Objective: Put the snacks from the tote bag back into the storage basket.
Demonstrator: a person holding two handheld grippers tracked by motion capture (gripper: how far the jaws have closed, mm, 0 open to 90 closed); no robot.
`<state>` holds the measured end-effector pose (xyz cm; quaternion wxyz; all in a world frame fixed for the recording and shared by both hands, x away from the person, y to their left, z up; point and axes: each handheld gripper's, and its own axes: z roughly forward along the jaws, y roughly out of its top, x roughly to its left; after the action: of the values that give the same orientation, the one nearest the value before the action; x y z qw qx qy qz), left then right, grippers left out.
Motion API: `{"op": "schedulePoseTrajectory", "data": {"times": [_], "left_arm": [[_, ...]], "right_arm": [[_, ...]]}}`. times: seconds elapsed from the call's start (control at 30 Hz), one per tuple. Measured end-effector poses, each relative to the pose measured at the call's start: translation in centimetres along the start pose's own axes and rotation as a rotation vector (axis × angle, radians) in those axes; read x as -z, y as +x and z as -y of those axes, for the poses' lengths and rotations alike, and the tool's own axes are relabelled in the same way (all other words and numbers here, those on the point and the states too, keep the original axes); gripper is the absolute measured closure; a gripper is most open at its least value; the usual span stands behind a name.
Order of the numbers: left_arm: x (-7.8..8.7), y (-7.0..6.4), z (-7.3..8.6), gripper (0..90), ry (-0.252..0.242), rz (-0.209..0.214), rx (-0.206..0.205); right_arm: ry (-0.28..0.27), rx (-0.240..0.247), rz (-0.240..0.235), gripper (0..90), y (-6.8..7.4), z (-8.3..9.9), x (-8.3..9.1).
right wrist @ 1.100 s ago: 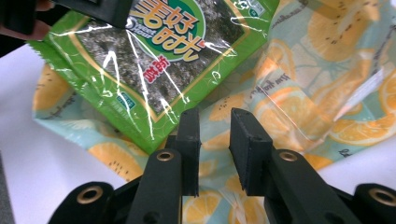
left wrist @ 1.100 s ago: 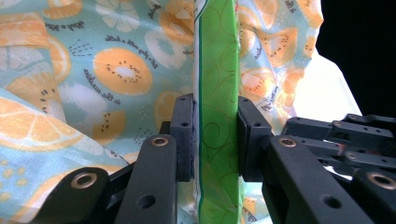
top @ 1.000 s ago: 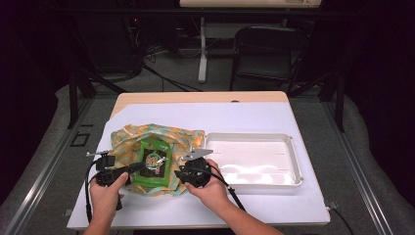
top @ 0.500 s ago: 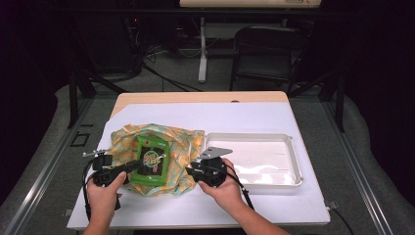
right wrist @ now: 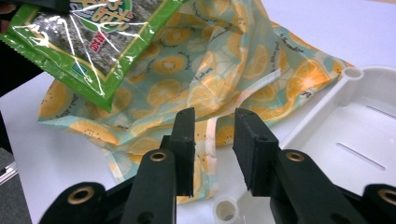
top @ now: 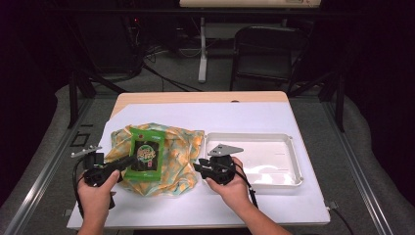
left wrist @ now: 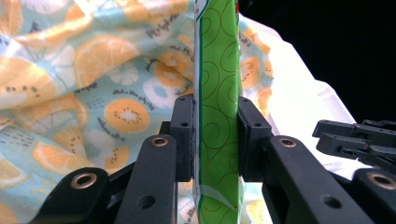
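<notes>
A green seaweed snack packet [top: 146, 154] hangs just above a pouch printed with orange and kiwi slices [top: 178, 164], which lies crumpled on the white table cover. My left gripper [top: 128, 163] is shut on the packet's lower left edge. In the left gripper view the packet [left wrist: 218, 93] stands edge-on, pinched between the pads of that gripper [left wrist: 215, 140]. My right gripper [top: 199, 165] is open at the pouch's right edge, holding nothing. In the right gripper view its jaws [right wrist: 214, 135] stand apart over the pouch's mouth [right wrist: 224, 74], and the packet [right wrist: 88, 42] is at the upper left.
A shallow white tray [top: 286, 147] sits right of the pouch, its left rim close under my right gripper. The tray's corner [right wrist: 355, 74] touches the pouch. The table's front edge runs near both hands.
The left gripper has drawn the packet up and left, out of the pouch. The right gripper has let go of the pouch and backed off to the right.
</notes>
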<state>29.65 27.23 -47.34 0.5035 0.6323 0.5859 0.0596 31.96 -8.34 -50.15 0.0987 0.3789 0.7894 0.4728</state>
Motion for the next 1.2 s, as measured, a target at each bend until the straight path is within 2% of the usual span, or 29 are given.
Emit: {"op": "schedulePoseTrajectory", "data": {"times": [0.33,0.5,0.67,0.77,0.87,0.93,1.07,1.2], "left_arm": [[0.7,-0.3,-0.3,72.5,-0.021,0.002,-0.016],[1.3,-0.7,-0.7,72.5,-0.033,-0.008,-0.039],[2.0,-1.3,-1.5,72.5,-0.061,-0.016,-0.054],[2.1,-1.7,-1.9,72.5,-0.072,-0.026,-0.058],[1.9,-2.1,-2.3,72.5,-0.071,-0.034,-0.061],[1.5,-2.5,-2.6,72.5,-0.078,-0.033,-0.065],[0.5,-3.8,-3.3,72.5,-0.083,-0.02,-0.088],[-0.7,-5.2,-3.7,72.4,-0.082,-0.001,-0.12]], "right_arm": [[-0.001,-0.006,0.008,65.0,-0.5,0.1,0.1],[-0.005,-0.015,-0.025,64.3,-0.6,-0.1,-0.3],[-0.024,-0.003,-0.039,60.1,-1.2,-1.5,-0.3],[-0.016,0.013,-0.04,57.9,-1.8,-2.5,-0.4],[-0.015,-0.005,-0.056,58.9,-2.6,-3.0,-0.4],[0.014,-0.002,-0.04,58.2,-3.2,-3.3,-0.3],[-0.012,-0.04,-0.045,56.6,-4.2,-3.4,0.1],[0.003,-0.03,-0.029,54.6,-4.7,-3.2,0.5]]}}
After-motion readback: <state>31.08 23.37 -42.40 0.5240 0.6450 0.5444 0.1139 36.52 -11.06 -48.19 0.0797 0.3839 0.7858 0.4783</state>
